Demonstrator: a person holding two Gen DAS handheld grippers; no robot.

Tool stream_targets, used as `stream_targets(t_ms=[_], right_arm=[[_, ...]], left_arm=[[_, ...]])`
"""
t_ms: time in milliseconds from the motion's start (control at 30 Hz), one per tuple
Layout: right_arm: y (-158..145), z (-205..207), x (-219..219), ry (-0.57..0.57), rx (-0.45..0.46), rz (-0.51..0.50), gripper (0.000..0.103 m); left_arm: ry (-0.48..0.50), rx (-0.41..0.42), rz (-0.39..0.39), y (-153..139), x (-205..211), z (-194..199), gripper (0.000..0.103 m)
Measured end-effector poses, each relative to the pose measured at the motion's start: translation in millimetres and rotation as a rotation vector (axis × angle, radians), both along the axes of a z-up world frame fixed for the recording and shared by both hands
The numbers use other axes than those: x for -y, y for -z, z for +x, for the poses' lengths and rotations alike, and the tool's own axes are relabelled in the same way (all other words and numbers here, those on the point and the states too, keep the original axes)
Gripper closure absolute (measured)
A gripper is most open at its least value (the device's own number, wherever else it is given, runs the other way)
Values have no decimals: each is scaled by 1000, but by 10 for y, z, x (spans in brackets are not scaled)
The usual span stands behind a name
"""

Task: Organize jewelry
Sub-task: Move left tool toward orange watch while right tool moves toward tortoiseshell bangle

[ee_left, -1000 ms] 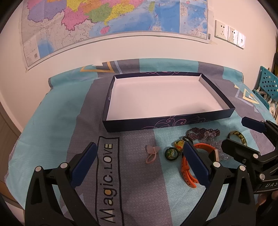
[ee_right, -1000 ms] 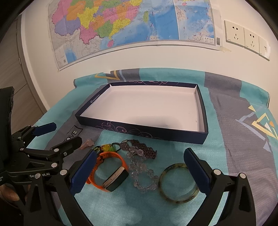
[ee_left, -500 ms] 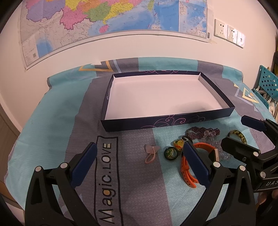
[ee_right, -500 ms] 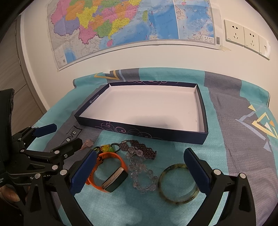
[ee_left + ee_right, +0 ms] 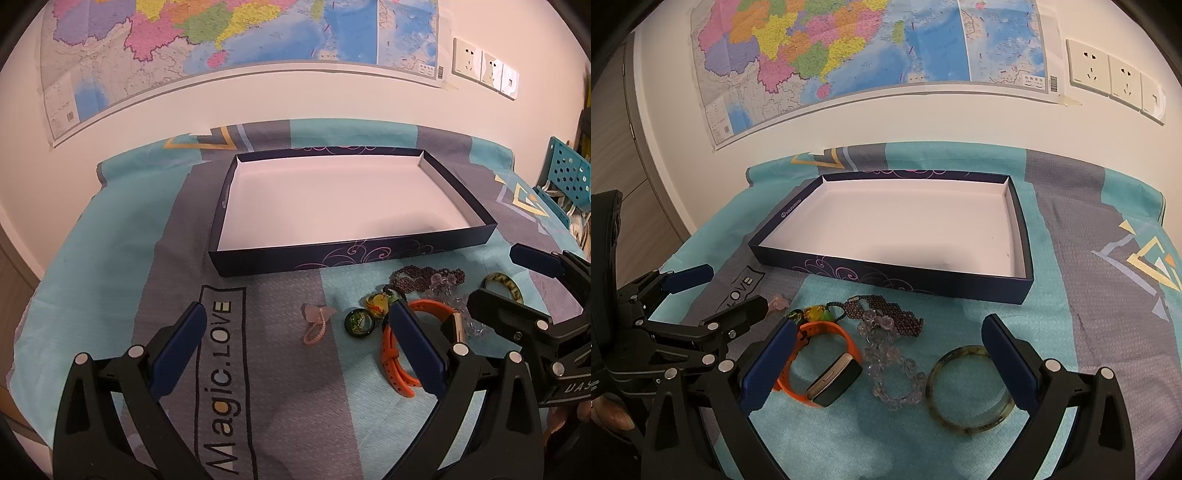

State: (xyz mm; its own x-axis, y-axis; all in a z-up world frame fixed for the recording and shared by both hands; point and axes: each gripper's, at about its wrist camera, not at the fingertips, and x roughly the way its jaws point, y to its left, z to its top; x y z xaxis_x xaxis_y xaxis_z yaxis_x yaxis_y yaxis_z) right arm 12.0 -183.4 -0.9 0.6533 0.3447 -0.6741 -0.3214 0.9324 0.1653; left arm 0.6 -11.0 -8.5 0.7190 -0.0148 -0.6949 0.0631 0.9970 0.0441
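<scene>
An empty dark blue box [image 5: 332,256] [image 5: 886,275] with a white inside lies on the cloth. In front of it lie an orange watch [image 5: 827,373] [image 5: 395,354], a clear bead bracelet [image 5: 890,369], a dark beaded band [image 5: 886,317] [image 5: 424,277], a green-brown bangle [image 5: 967,398] [image 5: 504,284], a yellow-green charm [image 5: 378,301] [image 5: 816,313], a round green pendant [image 5: 358,322] and a pink ring [image 5: 316,325]. My left gripper [image 5: 295,339] is open above the cloth, left of the jewelry. My right gripper [image 5: 890,354] is open over the watch and bracelet.
A teal and grey cloth [image 5: 110,258] with "Magic.LOVE" lettering covers the table. A wall with a map [image 5: 221,44] stands close behind. A blue perforated chair [image 5: 565,173] is at the right. Each gripper shows in the other's view [image 5: 683,332] [image 5: 535,317].
Both grippers have drifted slightly; the left view shifted a little so the box and jewelry sit marginally higher. Nothing was taken hold of or moved.
</scene>
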Motion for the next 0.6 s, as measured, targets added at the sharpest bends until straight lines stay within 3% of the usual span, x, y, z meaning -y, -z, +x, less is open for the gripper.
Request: stream_targets(t_ms=[600], right_arm=[[32,0,26,2,-5,3,6]], left_arm=[[34,-20,-15,48,50,-4,6]])
